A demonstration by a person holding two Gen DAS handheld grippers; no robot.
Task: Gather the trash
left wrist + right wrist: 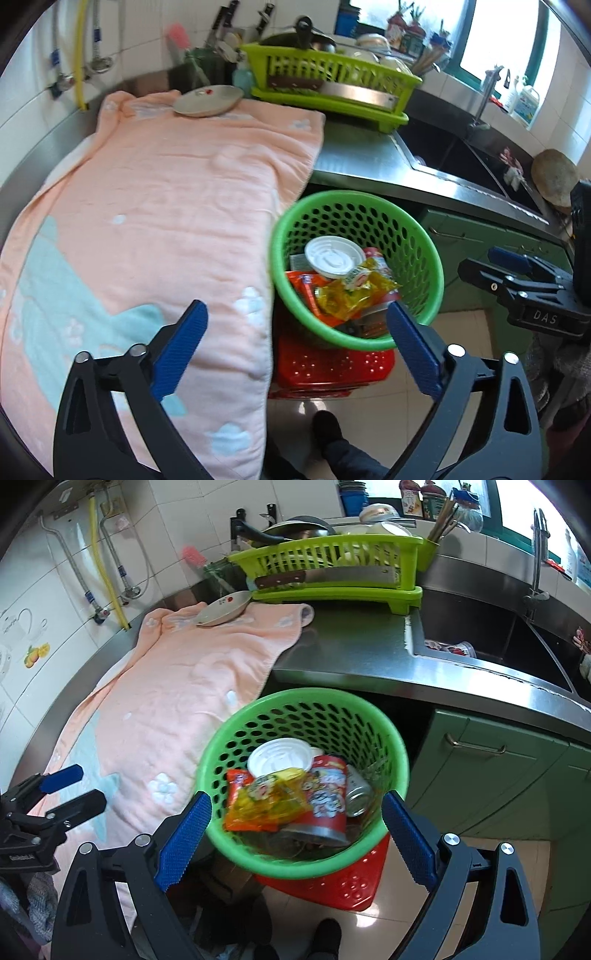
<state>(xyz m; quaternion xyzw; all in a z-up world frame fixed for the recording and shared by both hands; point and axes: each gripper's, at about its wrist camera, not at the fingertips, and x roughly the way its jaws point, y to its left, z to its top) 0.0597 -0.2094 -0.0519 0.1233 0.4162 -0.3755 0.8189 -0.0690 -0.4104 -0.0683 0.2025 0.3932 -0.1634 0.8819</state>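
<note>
A green perforated trash basket [424, 266] [236, 746] stands on a red stool [332, 365] [351, 882] beside the counter. It holds a white lid [334, 256] [279, 760], a yellow wrapper [351, 291] [273, 794], red snack packets [327, 794] and a metal can [356, 786]. My left gripper [295, 350] is open and empty, above the towel's edge and the basket's near rim. My right gripper [297, 838] is open and empty, straddling the basket's near rim; it also shows in the left wrist view [513, 273]. The left gripper shows in the right wrist view [70, 790].
A pink towel [166, 206] [177, 686] covers the steel counter [369, 158] [343, 646], with a plate [208, 100] [223, 607] at its far end. A green dish rack [332, 81] [332, 565] with a cleaver stands behind. The sink [450, 155] [480, 635] is at right, green cabinets [480, 768] below.
</note>
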